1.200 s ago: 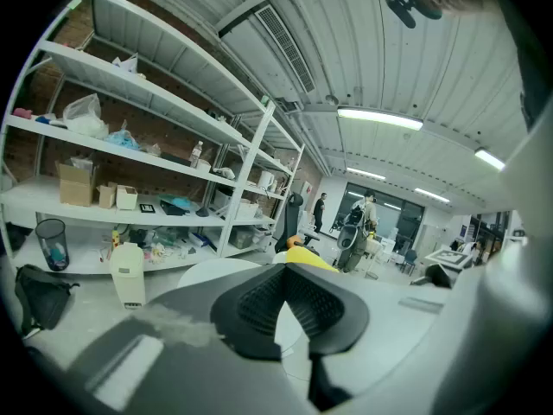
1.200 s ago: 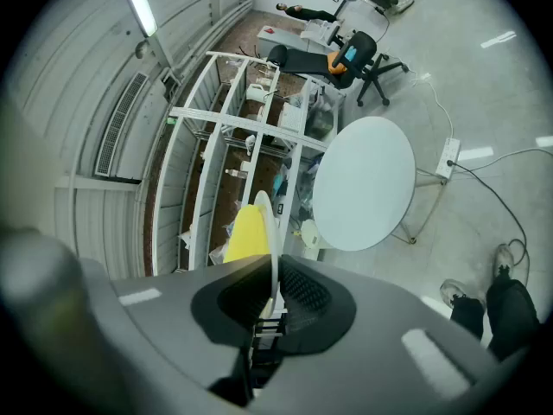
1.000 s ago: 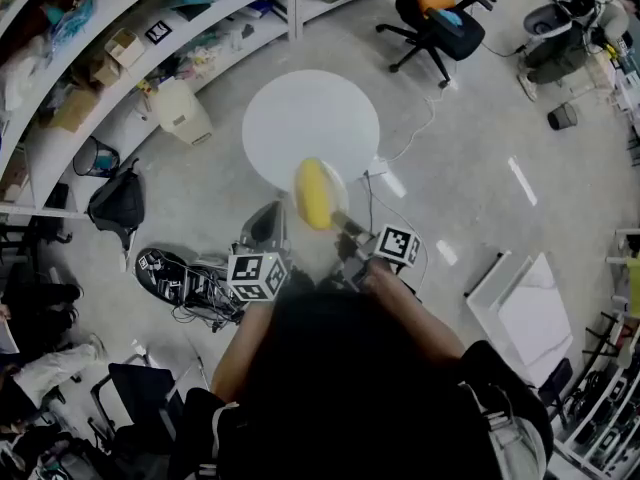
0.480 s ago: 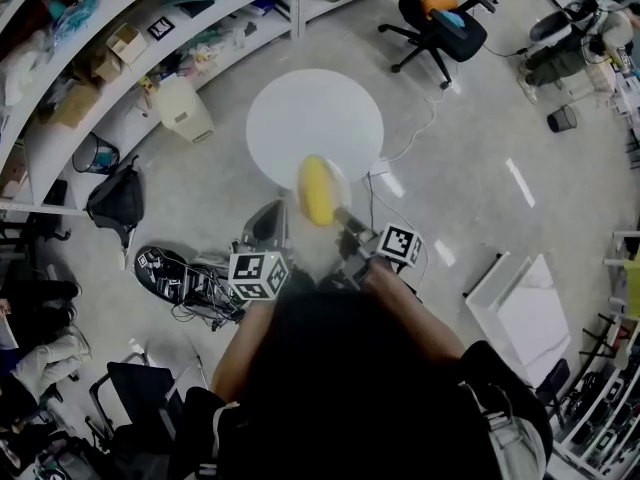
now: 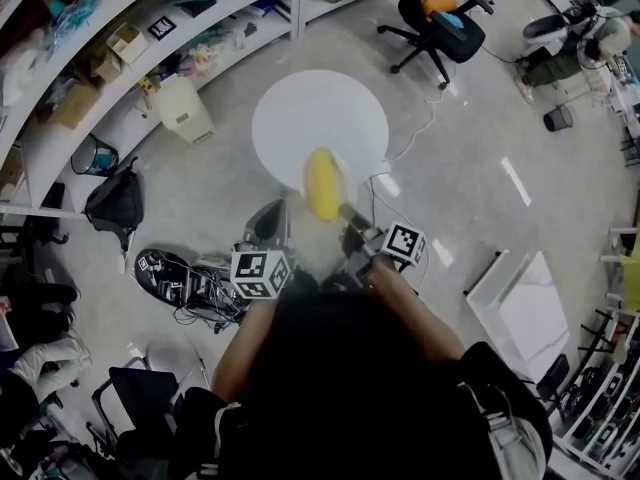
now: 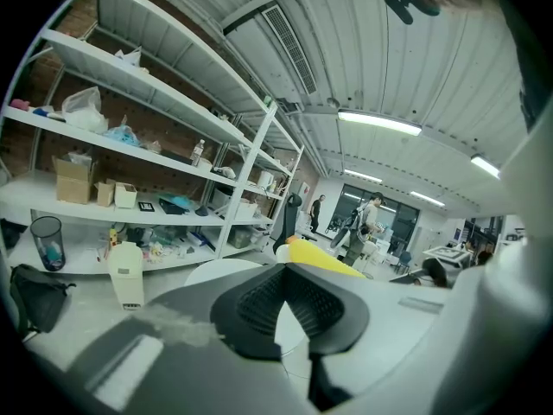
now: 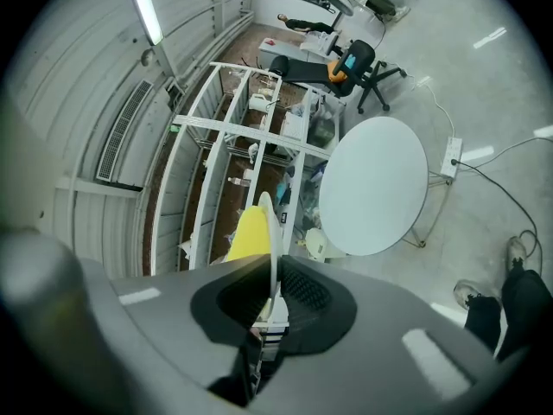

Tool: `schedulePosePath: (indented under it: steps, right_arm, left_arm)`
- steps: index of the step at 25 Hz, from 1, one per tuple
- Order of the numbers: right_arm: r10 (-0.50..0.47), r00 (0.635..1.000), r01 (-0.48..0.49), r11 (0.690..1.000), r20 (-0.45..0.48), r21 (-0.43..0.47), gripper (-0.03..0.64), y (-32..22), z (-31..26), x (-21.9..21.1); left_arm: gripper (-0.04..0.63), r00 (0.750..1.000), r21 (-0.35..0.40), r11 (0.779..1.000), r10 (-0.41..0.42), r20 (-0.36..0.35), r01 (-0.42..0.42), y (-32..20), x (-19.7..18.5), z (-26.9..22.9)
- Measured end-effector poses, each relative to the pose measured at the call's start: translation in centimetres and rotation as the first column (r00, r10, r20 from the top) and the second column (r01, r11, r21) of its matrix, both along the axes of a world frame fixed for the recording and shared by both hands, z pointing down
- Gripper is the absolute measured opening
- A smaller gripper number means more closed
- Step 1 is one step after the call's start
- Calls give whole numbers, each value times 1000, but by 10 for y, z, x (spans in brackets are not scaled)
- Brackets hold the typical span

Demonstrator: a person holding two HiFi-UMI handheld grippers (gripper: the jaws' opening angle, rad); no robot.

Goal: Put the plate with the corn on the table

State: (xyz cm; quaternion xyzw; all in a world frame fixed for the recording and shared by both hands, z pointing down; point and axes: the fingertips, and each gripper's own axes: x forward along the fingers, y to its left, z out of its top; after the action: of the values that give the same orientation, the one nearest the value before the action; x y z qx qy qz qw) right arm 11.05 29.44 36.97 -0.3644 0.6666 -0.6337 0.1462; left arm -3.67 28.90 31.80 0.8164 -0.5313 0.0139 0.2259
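In the head view the round white table stands ahead on the floor. A yellow corn cob lies on a small white plate, held in the air over the table's near edge. My right gripper is shut on the plate's near rim. The right gripper view shows the plate edge-on between the pads, the corn on its left face and the table beyond. My left gripper hangs left of the plate, shut and holding nothing. Past it, the left gripper view shows the corn and the table.
Long white shelves with boxes curve along the left and back. A white canister and a black bag sit on the floor by them. A black office chair stands beyond the table. Cables and a power strip lie near its base.
The right gripper has carried the plate and corn slightly forward, further over the table's near edge. The left gripper has barely moved.
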Motion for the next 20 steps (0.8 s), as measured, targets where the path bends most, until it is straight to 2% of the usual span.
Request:
schedulePosePath:
  steps: [8, 11, 17, 20]
  right_arm:
    - [26, 1000, -26, 1000, -9, -3, 37, 0, 2, -22]
    - [32, 999, -32, 999, -23, -28, 37, 0, 3, -19]
    - [21, 1000, -21, 1000, 19, 3, 37, -25, -2, -18]
    - [9, 1000, -9, 1000, 0, -14, 37, -41, 3, -15]
  left_arm:
    - [5, 1000, 11, 1000, 17, -1, -17, -9, -22, 0]
    - [5, 1000, 9, 1000, 11, -13, -11, -11, -20, -3]
    - [5, 1000, 13, 1000, -1, -19, 2, -30, -13, -5]
    - [5, 1000, 7, 1000, -14, -13, 14, -44, -11, -3]
